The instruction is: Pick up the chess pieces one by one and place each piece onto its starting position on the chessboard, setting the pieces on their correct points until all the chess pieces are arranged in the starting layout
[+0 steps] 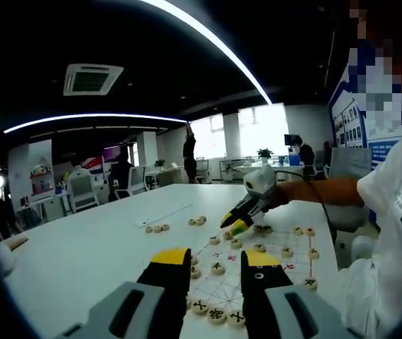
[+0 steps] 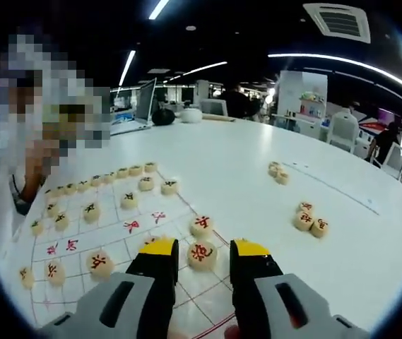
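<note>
A white chessboard sheet (image 2: 109, 236) with red lines lies on the white table. Round cream pieces stand on it: black-marked ones in a row (image 2: 119, 172) along the far side, red-marked ones (image 2: 98, 263) nearer. My right gripper (image 2: 204, 248) is open low over the board, and a red-marked piece (image 2: 202, 254) lies in the gap between its yellow-tipped jaws, not touching either. In the left gripper view the right gripper (image 1: 237, 226) reaches in from the right above the board (image 1: 299, 272). My left gripper (image 1: 216, 263) is open above the board's near edge, holding nothing, with black-marked pieces (image 1: 217, 314) below it.
Loose pieces lie off the board on the table: one cluster (image 2: 310, 219) and another farther out (image 2: 278, 171), also seen as small groups (image 1: 157, 228). A person in a white shirt (image 1: 398, 212) stands at the board's side. Office chairs (image 1: 80, 191) and desks ring the table.
</note>
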